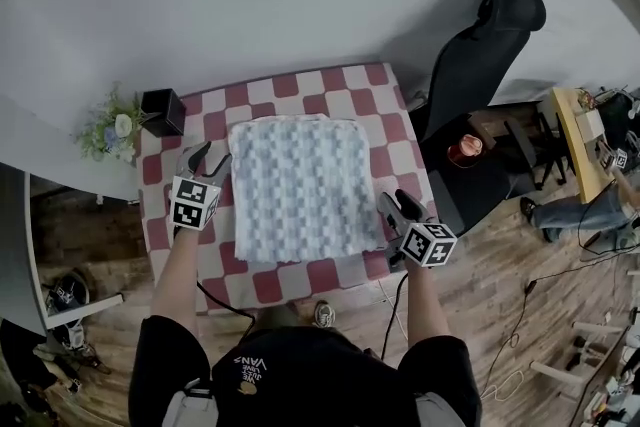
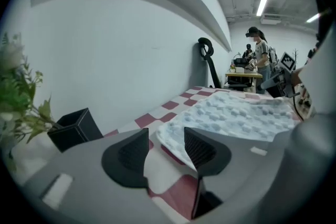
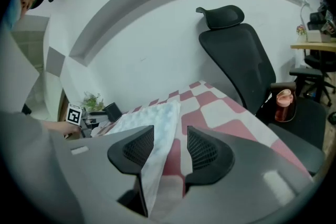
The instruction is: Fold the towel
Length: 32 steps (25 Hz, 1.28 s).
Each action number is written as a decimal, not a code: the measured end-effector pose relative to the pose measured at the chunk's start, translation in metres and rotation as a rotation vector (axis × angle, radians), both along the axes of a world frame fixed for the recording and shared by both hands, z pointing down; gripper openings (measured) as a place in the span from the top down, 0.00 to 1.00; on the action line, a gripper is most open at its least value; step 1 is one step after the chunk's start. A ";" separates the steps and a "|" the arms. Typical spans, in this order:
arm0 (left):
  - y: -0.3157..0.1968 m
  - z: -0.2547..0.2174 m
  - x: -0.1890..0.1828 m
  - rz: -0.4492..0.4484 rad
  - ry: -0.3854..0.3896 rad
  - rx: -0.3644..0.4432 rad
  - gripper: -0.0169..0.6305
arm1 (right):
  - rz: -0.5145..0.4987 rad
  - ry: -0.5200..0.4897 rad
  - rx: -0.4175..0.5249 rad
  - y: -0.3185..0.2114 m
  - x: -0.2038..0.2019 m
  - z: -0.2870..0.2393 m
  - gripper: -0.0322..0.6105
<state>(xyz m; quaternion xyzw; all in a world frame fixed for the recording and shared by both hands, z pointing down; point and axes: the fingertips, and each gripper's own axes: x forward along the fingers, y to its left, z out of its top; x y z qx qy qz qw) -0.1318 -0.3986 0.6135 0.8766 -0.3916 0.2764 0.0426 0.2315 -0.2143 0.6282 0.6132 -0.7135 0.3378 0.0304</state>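
Checkered table (image 1: 300,85): towel (image 1: 300,190) lies flat on it, between both grippers. Left gripper (image 1: 208,158) sits just off the towel's left edge, jaws apart, empty. Right gripper (image 1: 398,203) is at its near-right corner, jaws apart, pads off the cloth. Black box (image 1: 162,111) sits beyond the left gripper.
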 end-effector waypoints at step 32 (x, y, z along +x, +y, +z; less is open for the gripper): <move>0.245 0.033 -0.015 0.081 0.150 -0.245 0.93 | -0.419 0.181 0.033 0.114 -0.063 0.003 0.90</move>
